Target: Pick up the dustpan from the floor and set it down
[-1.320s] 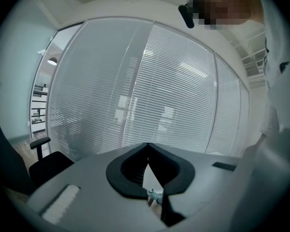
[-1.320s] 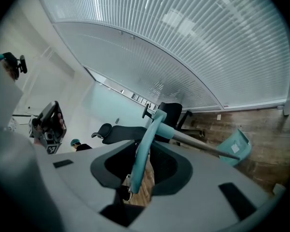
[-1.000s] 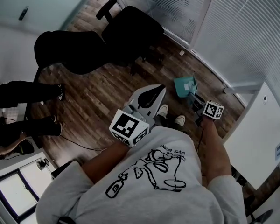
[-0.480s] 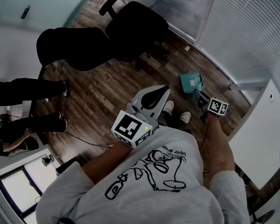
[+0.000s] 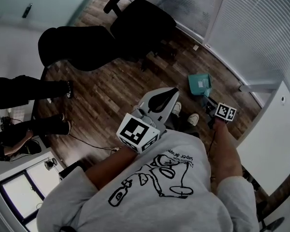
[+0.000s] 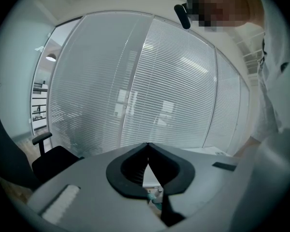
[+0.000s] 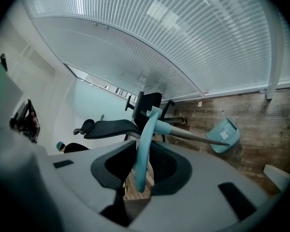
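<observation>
Head view: person in a grey printed T-shirt (image 5: pixel 159 187) stands on a wood-plank floor (image 5: pixel 111 95). Two black office chairs (image 5: pixel 142 21) ahead, slatted blinds (image 5: pixel 261 28) along the right wall. Dark-trousered legs (image 5: pixel 29 93) at the left edge, seen in this view only.

Right tongs (image 5: pixel 206 101) reach forward and down. Teal dustpan (image 5: pixel 199 83) hangs out from them, its pan low, near the base of the blinds. Whether the pan touches the floor cannot be told here.

Right gripper view: right tongs (image 7: pixel 145 153) clenched on the dustpan's teal loop handle (image 7: pixel 144 144), which stands upright between the jaws. A grey shaft (image 7: pixel 188 137) runs from the loop out to the pan (image 7: pixel 224 135), mouth tilted, over the planks. The head view hides this grip behind the marker cube (image 5: pixel 225 111).

Left gripper view: left tongs (image 6: pixel 147 149) clenched, tips meeting, nothing held. Blinds (image 6: pixel 135 91) fill the frame; a chair (image 6: pixel 53 161) sits low at the left. From the head view, the left tongs (image 5: pixel 171 92) sit just left of the person's shoes (image 5: pixel 183 114), apart from the dustpan.
</observation>
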The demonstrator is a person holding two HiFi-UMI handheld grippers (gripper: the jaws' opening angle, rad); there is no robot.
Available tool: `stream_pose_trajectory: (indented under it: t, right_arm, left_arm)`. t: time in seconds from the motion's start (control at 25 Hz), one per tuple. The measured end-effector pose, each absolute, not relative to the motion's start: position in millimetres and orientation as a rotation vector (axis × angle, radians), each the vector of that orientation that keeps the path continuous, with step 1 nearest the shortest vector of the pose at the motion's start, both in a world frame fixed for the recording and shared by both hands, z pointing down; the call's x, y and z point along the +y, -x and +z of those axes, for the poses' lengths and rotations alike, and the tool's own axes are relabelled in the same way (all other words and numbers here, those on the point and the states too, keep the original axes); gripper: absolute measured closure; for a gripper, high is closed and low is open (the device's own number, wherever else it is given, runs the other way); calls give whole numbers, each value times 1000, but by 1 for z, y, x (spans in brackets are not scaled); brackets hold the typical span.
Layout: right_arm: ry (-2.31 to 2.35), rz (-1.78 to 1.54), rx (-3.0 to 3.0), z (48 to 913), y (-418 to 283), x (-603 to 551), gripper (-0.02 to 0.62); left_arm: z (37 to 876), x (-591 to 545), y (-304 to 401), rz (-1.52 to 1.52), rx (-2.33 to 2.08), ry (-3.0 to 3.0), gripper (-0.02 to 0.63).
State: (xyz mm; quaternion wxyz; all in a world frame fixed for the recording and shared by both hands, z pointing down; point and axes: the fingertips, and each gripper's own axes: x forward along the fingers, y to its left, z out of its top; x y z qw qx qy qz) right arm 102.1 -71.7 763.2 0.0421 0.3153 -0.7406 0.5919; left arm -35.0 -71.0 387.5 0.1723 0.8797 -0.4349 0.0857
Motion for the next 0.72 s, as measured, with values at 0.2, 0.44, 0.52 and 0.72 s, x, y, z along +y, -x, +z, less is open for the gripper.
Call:
stream_pose_trajectory:
  t: [0.2, 0.44, 0.52, 0.72]
  right_arm:
    - [-980, 1829, -2184, 773, -107, -45, 515]
    - [-1017, 1869, -2123, 783, -108, -20, 515]
    - [-1027, 1873, -2106, 786, -109, -16, 515]
    - [-1029, 1909, -2048, 794, -109, -1, 515]
  left_arm:
    - [386, -71, 30, 225, -1228, -2504, 604]
    - [385, -67, 24, 225, -1210, -2513, 604]
    - [386, -66, 23, 225, -1207, -2513, 604]
    - [386, -64, 19, 224, -1205, -2516, 604]
